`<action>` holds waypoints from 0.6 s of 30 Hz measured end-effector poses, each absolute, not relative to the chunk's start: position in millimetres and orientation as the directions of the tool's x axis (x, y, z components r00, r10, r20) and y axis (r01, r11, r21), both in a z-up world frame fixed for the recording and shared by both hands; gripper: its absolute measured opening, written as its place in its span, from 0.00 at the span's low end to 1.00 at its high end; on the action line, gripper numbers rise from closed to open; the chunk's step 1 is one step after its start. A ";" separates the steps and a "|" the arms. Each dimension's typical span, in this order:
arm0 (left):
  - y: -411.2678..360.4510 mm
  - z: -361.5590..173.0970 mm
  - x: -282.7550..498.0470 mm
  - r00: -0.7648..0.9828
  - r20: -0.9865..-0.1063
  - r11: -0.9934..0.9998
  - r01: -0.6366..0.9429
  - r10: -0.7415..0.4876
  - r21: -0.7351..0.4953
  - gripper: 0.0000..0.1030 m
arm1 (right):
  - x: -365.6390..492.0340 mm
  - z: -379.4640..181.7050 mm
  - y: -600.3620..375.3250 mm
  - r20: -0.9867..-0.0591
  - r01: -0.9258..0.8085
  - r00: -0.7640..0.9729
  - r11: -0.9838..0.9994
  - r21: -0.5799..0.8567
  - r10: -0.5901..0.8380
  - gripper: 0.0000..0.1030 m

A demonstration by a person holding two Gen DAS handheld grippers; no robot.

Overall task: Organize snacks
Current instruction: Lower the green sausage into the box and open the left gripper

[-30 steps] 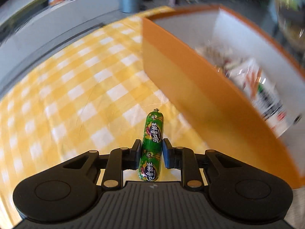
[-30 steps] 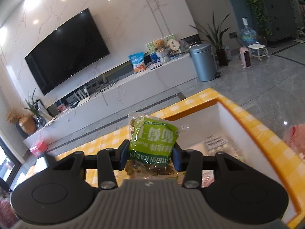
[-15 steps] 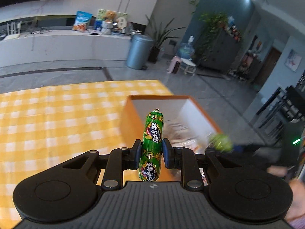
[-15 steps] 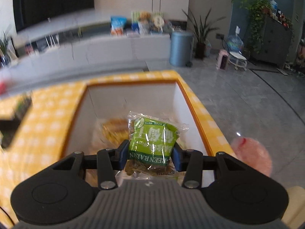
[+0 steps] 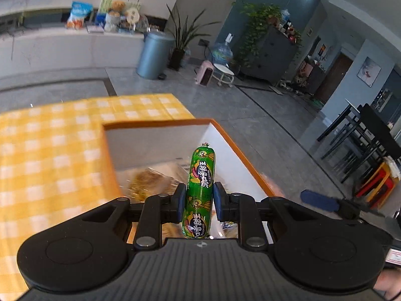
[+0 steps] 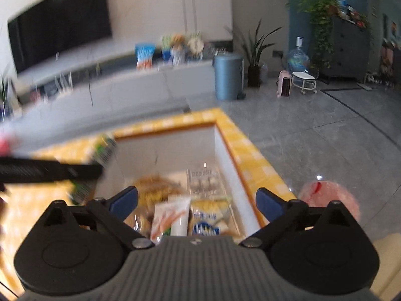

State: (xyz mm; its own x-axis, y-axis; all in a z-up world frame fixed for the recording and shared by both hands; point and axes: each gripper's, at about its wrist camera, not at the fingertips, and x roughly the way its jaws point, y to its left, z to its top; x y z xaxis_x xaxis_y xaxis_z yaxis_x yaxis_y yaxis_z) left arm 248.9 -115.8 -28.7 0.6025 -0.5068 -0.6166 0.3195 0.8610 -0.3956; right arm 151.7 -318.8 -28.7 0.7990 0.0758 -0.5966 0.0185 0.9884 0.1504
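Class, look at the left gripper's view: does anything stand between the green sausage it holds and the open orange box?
Nothing visible does. The left gripper holds the green sausage directly above the open orange box.

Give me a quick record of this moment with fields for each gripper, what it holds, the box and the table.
left gripper: shut on the green sausage stick, upright, held above the box
right gripper: open, holding nothing, above the box
box: orange rim, white inside, several snack packets lying in it
table: yellow checked tablecloth, box at its corner
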 end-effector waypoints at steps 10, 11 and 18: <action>-140.6 -44.1 257.8 0.623 -0.654 0.903 0.279 -0.429 -0.327 0.25 | 161.1 -36.8 -321.1 -0.588 0.057 0.805 0.975 0.214 0.082 0.94; -141.8 -44.4 256.9 0.633 -0.656 0.911 0.275 -0.411 -0.306 0.25 | 162.0 -37.7 -320.1 -0.592 0.056 0.802 0.976 0.211 0.082 0.94; -154.2 -41.0 237.6 0.730 -0.664 0.985 0.164 -0.162 -0.060 0.28 | 164.1 -38.9 -317.4 -0.598 0.052 0.797 0.978 0.201 0.080 0.94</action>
State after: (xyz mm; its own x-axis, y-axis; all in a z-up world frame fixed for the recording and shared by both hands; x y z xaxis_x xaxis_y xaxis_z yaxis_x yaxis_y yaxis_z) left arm 237.6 -154.2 -41.0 0.7302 -0.1621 -0.6637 0.1637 0.9847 -0.0604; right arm 164.1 -317.4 -38.9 0.7971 0.0805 -0.5984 0.0524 0.9781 0.2013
